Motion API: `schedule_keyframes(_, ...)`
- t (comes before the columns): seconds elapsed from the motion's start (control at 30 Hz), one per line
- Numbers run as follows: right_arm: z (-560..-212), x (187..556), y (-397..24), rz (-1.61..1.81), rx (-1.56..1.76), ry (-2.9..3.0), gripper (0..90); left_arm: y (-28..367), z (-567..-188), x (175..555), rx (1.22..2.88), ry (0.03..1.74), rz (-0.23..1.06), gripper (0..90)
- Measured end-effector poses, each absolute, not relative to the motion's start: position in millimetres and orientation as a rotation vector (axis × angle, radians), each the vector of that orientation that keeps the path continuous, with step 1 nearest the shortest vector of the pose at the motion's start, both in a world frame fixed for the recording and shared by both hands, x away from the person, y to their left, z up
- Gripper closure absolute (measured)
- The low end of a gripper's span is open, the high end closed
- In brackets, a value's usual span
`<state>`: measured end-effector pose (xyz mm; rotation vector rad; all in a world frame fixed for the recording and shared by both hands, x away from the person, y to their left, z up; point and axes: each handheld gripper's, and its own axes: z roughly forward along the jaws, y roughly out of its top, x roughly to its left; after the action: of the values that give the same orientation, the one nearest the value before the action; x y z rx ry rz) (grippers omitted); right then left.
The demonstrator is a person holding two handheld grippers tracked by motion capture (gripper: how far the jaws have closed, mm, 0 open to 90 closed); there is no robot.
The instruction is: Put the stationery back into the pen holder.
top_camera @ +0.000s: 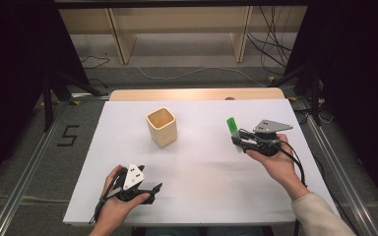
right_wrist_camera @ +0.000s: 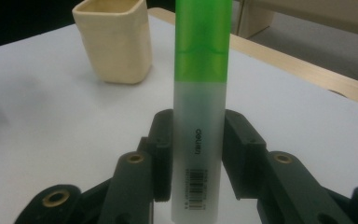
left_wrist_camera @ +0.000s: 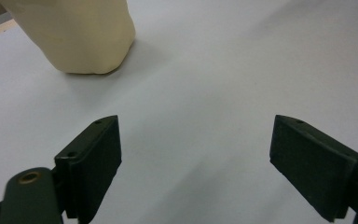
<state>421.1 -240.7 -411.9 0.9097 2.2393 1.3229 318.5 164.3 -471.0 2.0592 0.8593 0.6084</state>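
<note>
A green-capped highlighter (right_wrist_camera: 199, 102) with a frosted white barrel stands upright between the jaws of my right gripper (right_wrist_camera: 198, 154), which is shut on it. In the high view that gripper (top_camera: 239, 141) is held above the right side of the white table, the highlighter (top_camera: 233, 131) pointing up with its green cap on top. A cream square cup (top_camera: 162, 126) stands open-topped at the table's middle back, left of the highlighter. My left gripper (top_camera: 153, 191) rests near the front edge, open, with nothing between its jaws (left_wrist_camera: 196, 158). The cup (left_wrist_camera: 74, 35) lies ahead of it.
The white table top (top_camera: 202, 182) sits on a wooden board whose far edge (top_camera: 197, 94) shows behind it. Cables and wooden shelf legs (top_camera: 120, 34) are on the floor beyond. Metal rails run along both sides.
</note>
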Motion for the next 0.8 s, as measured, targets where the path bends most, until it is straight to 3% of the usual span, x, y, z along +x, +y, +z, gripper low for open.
schedule_keyframes(0.8,-407,441,-204,1.439,0.87,2.175,66.4,164,-471,318,2.059,0.856,0.611,16.2)
